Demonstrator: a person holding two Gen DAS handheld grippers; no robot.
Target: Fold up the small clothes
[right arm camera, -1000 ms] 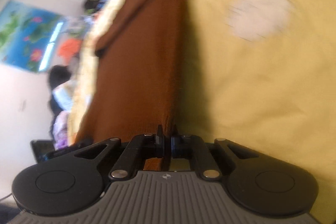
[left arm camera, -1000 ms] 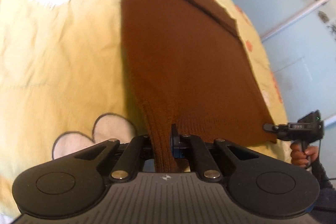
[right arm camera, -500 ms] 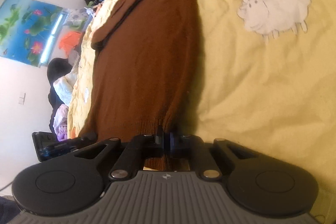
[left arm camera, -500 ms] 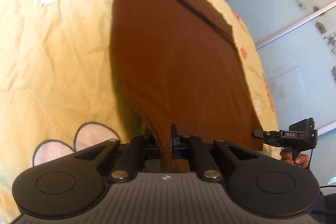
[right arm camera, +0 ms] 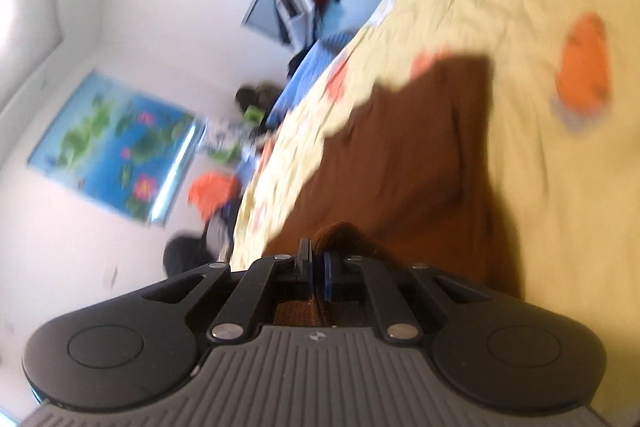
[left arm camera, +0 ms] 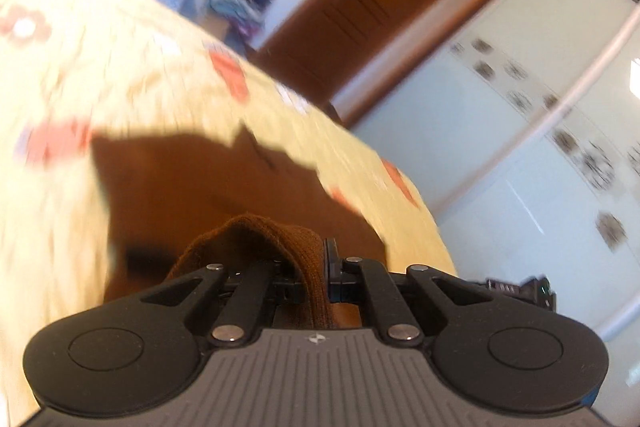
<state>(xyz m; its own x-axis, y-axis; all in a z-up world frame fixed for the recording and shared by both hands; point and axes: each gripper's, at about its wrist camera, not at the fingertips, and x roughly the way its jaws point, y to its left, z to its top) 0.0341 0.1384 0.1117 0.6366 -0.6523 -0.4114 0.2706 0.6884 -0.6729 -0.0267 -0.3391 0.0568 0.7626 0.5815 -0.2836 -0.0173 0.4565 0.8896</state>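
The brown knit garment lies on the yellow bedspread, its ribbed hem bunched at six o'clock, pinched by both the left hand-held gripper and the right hand-held gripper.

a brown knit sweater lies spread on the yellow bed, its near ribbed hem bunched up and pinched at two spots, the far part flat.
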